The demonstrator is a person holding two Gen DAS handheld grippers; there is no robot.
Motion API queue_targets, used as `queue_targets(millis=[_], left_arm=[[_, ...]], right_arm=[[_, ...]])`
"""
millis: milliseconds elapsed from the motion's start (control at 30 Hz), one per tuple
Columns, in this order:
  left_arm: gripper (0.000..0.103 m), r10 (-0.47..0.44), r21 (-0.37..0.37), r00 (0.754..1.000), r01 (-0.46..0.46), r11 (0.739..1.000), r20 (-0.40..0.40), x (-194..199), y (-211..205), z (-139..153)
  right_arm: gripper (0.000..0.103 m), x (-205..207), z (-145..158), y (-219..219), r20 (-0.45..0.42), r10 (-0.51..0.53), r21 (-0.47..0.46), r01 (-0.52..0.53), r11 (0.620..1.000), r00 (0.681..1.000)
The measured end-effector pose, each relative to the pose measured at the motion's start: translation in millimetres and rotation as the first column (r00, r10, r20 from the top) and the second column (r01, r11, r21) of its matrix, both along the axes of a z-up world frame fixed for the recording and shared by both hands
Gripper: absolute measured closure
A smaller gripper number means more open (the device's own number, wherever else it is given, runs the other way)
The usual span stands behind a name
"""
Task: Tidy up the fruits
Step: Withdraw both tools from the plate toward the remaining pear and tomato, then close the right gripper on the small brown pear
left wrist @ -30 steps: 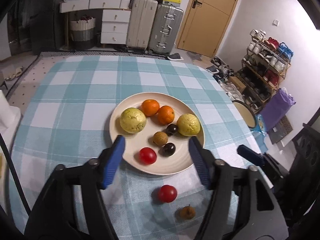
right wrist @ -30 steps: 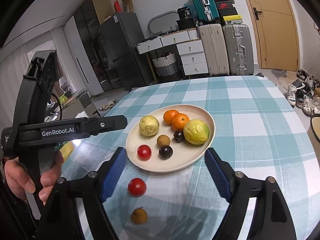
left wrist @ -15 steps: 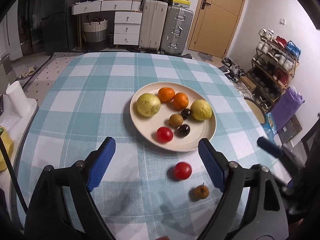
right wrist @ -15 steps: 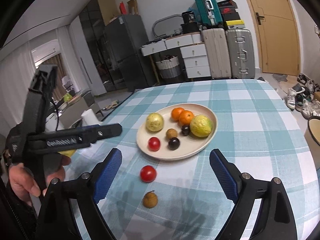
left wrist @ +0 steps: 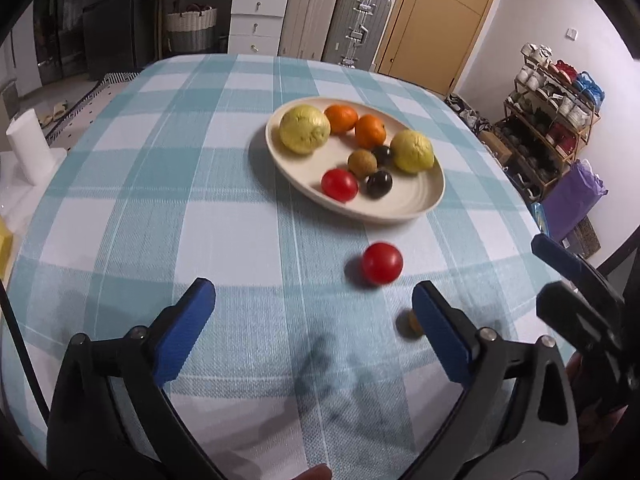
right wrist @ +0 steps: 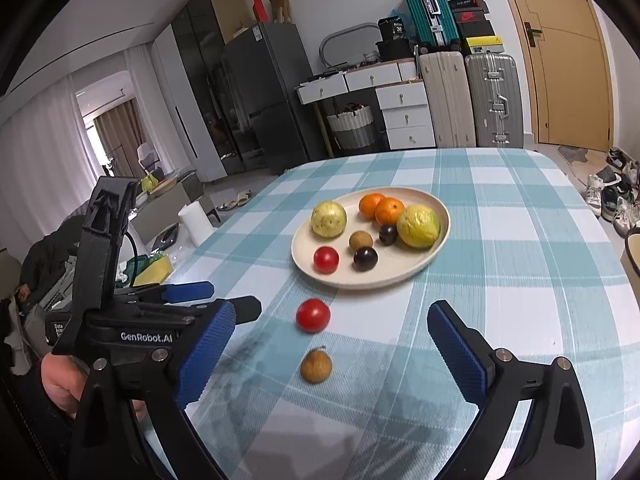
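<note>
Left jaws: I see my left gripper [left wrist: 308, 316] with its jaws wide apart; they have just been opening, and nothing is held between them, only tablecloth.
Right jaws: my right gripper [right wrist: 332, 340] also stands wide apart, it has just been opening too, and it grips nothing.
Loose tomato: a red tomato [right wrist: 313, 315] lies on the checked tablecloth [right wrist: 520, 240], near the plate on the side toward me, not touching it.
Loose brown fruit: a small brown fruit with a stem [right wrist: 316, 366] lies just beside the tomato, closer to me; in the left wrist view my blue finger pad [left wrist: 440, 336] partly hides it.
Plate: the cream plate [right wrist: 400, 276] sits on the cloth, further from me than the two loose fruits.
On the plate: two yellow-green fruits [right wrist: 329, 219], two oranges [right wrist: 389, 210] touching each other, one red tomato [right wrist: 326, 259], one brown fruit [right wrist: 361, 240] and two dark round fruits [right wrist: 365, 258].
My hand: in the right wrist view I see the hand [right wrist: 60, 384] that holds the left gripper's handle, at the left side of the table.
Behind the table: suitcases [right wrist: 492, 100], white drawers [right wrist: 404, 116] and a wooden door [right wrist: 560, 60].
</note>
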State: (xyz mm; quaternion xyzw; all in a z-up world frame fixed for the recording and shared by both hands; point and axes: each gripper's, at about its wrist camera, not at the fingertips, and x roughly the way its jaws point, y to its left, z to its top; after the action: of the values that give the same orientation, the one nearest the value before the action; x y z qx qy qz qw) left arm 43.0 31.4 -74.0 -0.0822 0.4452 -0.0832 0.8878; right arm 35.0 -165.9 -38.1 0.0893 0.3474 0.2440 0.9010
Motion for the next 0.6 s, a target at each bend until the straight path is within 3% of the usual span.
queue_targets(millis=[600], left_arm=[[0.003, 0.006, -0.027, 0.999, -0.007, 1.000, -0.044, -22, 20, -17]], right_arm=[[0.004, 0, -34, 23, -0.124, 0.100, -0.036, -0.105, 0.994, 0.987]])
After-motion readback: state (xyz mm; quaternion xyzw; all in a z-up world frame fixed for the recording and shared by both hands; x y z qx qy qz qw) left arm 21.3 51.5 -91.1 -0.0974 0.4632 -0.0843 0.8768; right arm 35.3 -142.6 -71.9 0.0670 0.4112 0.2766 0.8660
